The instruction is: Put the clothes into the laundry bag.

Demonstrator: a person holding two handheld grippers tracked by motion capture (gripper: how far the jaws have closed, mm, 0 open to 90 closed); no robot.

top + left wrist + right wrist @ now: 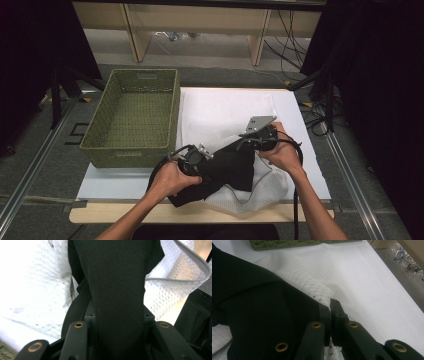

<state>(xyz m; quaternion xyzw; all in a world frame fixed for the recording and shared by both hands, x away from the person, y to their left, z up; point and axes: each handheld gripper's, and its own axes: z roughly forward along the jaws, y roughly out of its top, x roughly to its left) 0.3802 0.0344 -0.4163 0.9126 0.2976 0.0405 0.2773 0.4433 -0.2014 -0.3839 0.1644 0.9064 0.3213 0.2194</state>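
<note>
The black garment (227, 170) lay on the white mesh cloth (225, 112) at the table's near edge. The left gripper (192, 159) clamped its left end; the right gripper (331, 305) was closed on the white mesh cloth beside the garment's right edge.

The right gripper (331, 305) pinches white mesh fabric (312, 285) beside black cloth (257, 305).

Green basket (131, 120) blocks left; white mesh (225, 112) ahead lies open.
</note>
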